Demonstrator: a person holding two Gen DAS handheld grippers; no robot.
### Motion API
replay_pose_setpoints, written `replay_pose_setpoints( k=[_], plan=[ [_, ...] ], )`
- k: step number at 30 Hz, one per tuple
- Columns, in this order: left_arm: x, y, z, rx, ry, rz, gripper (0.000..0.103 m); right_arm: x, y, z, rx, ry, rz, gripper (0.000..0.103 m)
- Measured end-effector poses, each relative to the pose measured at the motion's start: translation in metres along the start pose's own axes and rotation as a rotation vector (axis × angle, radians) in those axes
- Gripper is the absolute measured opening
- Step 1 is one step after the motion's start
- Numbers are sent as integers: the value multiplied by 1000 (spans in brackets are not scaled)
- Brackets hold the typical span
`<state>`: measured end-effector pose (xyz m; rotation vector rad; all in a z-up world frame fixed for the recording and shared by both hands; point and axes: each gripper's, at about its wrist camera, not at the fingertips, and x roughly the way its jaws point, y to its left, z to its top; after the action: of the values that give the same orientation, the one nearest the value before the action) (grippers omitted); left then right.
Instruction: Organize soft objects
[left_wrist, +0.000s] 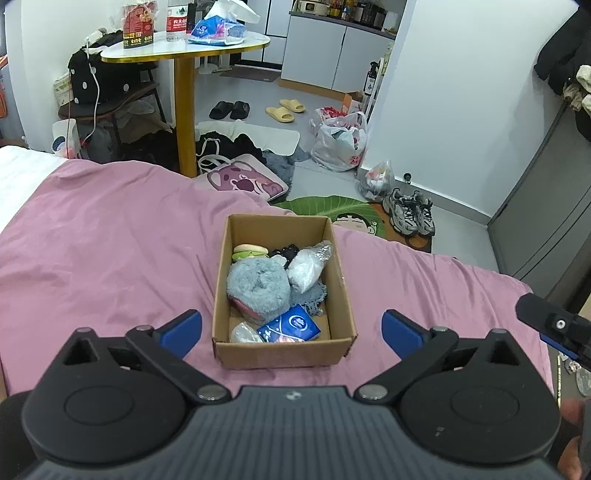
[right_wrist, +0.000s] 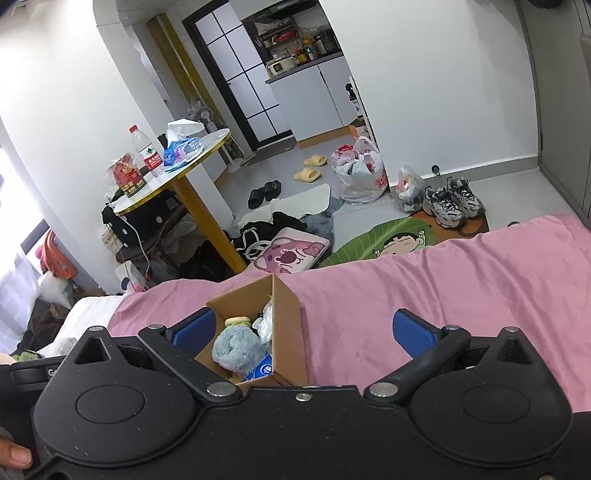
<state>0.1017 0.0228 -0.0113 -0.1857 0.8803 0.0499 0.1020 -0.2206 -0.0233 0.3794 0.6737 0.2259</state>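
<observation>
A cardboard box (left_wrist: 340, 295) sits on the pink bedspread (left_wrist: 110, 258). Inside lie a fluffy grey plush (left_wrist: 256, 284), a burger-shaped toy (left_wrist: 250, 252), a clear bag of white stuff (left_wrist: 308, 267), a blue tissue pack (left_wrist: 290, 326), a black item and a grey cloth. My left gripper (left_wrist: 291, 328) hangs open in front of the box, its blue pads wide apart and gripping nothing. In the right wrist view the same box (right_wrist: 288, 332) lies low and left of centre, and my right gripper (right_wrist: 303, 328) is open and holds nothing. The right gripper's tip (left_wrist: 554, 325) shows at the left view's right edge.
Beyond the bed's edge stand a round yellow-legged table (left_wrist: 184, 51) with bottles and tissues, a pink bear cushion (left_wrist: 243, 181), plastic bags (left_wrist: 340, 140), sneakers (left_wrist: 410, 214), slippers and a green cartoon mat. A grey cabinet (left_wrist: 546, 206) is at the right.
</observation>
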Motion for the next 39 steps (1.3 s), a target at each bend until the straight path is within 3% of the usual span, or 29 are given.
replay_pose_setpoints(
  k=[11,19,26,30,39],
  plan=[
    [-35,-9,-17,28,-40,5,103,-29,-4,-3,-41,8,24,103],
    [-57,4,-35,-5,-69,27,103,-46,4,-9,-119,32,38,103],
    [-74,10,-44,11,-83,23,103,-57,9,-22,-152,45,25,103],
    [-80,7,-50,40,-97,-7,103,-58,12,-30,-201,47,-39,103],
    [-80,2,-66,78,-85,-13,103,-67,8,-44,-200,71,-21,103]
  ],
)
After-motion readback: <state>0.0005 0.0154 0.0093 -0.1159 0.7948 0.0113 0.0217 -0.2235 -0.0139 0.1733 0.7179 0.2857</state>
